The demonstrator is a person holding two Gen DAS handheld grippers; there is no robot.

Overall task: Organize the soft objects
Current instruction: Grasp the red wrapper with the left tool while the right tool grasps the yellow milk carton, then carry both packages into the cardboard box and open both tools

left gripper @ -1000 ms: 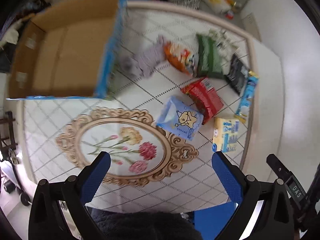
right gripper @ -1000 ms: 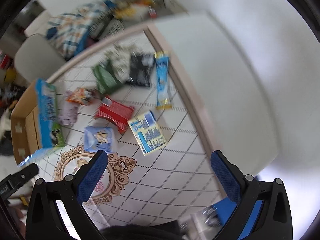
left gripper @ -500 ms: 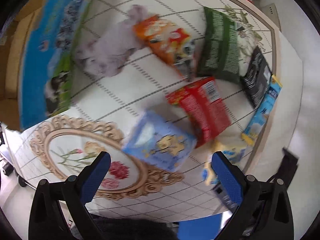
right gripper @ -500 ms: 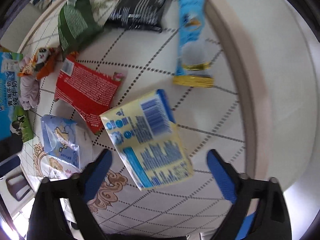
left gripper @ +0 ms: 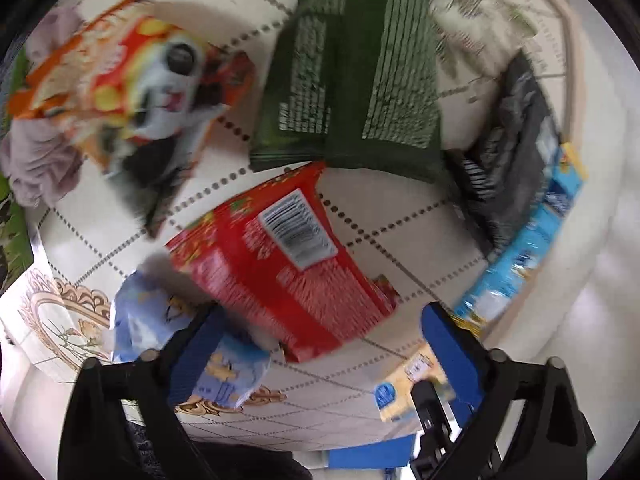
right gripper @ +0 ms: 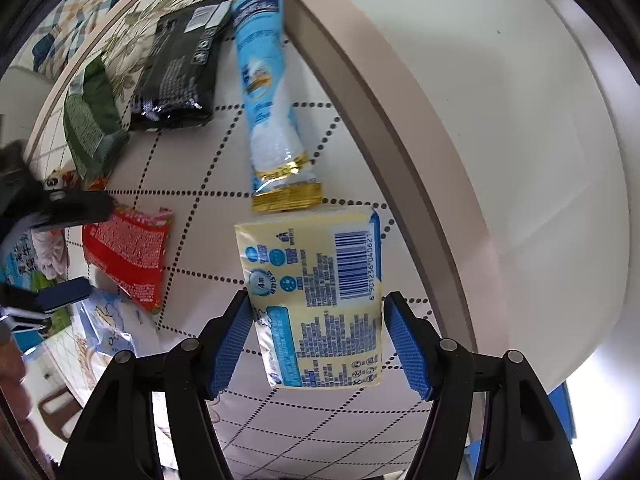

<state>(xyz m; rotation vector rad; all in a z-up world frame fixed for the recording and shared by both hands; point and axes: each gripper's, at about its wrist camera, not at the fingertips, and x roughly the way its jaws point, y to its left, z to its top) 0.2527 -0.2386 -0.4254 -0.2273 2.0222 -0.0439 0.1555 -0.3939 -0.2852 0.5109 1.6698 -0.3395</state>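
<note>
My right gripper (right gripper: 318, 344) points straight down over a yellow tissue pack (right gripper: 316, 292) lying flat on the patterned tablecloth. Its jaws are closing, with the blue pads right at the pack's two long sides and the pack undeformed. My left gripper (left gripper: 320, 344) hovers low over a red snack packet (left gripper: 280, 264); its jaws are closing too, the packet's near end lies between them, and the pads stand apart from it. A light-blue tissue pack (left gripper: 148, 320) lies under the left finger. The yellow pack (left gripper: 400, 396) shows at the lower right.
A green packet (left gripper: 352, 80), a black packet (left gripper: 516, 160), a long blue packet (left gripper: 520, 256), an orange panda packet (left gripper: 120, 80) and a lilac cloth (left gripper: 36, 156) lie further off. The table's rim (right gripper: 380, 92) runs close on the right, white floor beyond.
Both grippers have dropped towards the table and their jaws have narrowed. The right one now straddles the yellow pack; the left has moved from the flower medallion to the red packet.
</note>
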